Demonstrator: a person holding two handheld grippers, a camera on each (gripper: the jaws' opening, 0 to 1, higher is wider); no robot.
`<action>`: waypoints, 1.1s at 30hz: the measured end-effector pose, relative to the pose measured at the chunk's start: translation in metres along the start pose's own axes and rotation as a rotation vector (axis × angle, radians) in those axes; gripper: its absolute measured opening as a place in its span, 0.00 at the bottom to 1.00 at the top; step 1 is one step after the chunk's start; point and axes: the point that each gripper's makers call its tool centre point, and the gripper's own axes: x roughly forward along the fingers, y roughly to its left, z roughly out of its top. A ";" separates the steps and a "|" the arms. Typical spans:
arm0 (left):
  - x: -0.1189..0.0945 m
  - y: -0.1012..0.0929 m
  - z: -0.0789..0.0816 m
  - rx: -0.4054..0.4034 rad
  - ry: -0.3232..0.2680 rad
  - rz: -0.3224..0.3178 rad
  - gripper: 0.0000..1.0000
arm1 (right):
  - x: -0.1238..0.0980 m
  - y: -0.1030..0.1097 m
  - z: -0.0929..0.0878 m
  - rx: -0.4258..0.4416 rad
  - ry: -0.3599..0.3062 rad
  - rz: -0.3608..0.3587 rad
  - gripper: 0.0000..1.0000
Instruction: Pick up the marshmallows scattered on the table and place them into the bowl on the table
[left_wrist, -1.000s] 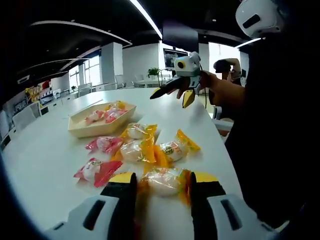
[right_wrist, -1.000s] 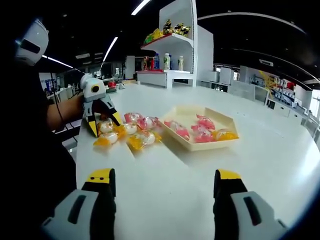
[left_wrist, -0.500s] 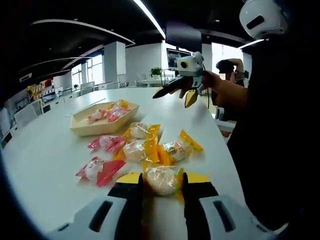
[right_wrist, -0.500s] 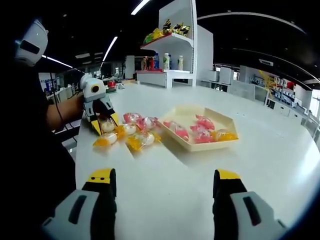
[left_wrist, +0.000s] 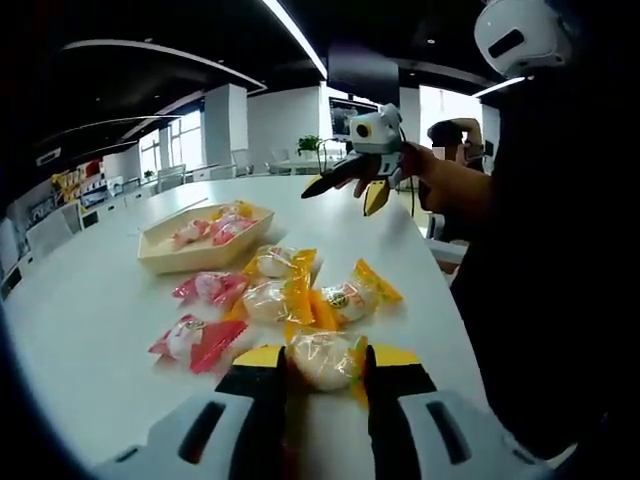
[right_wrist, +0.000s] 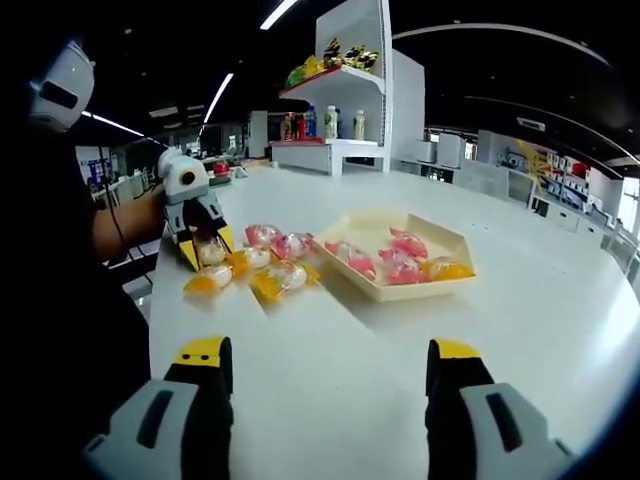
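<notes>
My left tongs (left_wrist: 325, 362) clamp an orange-wrapped marshmallow (left_wrist: 322, 359) on the tabletop (left_wrist: 80, 310); lifting straight should spare its neighbours before the bowl (left_wrist: 205, 240), my right tongs (right_wrist: 325, 365) apart.

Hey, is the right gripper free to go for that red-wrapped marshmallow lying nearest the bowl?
Probably yes: the right gripper is open and empty over bare table, and the red-wrapped marshmallow lies uncovered beside the bowl.
</notes>
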 end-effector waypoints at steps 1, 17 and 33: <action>0.000 0.000 0.000 0.001 0.000 0.001 0.31 | 0.000 0.000 -0.001 0.000 0.001 0.001 0.78; -0.004 0.002 0.007 0.019 -0.023 0.023 0.31 | -0.002 0.000 -0.002 0.006 -0.005 0.001 0.78; -0.008 0.002 0.016 0.034 -0.045 0.029 0.31 | -0.003 0.000 -0.004 0.000 -0.010 0.008 0.78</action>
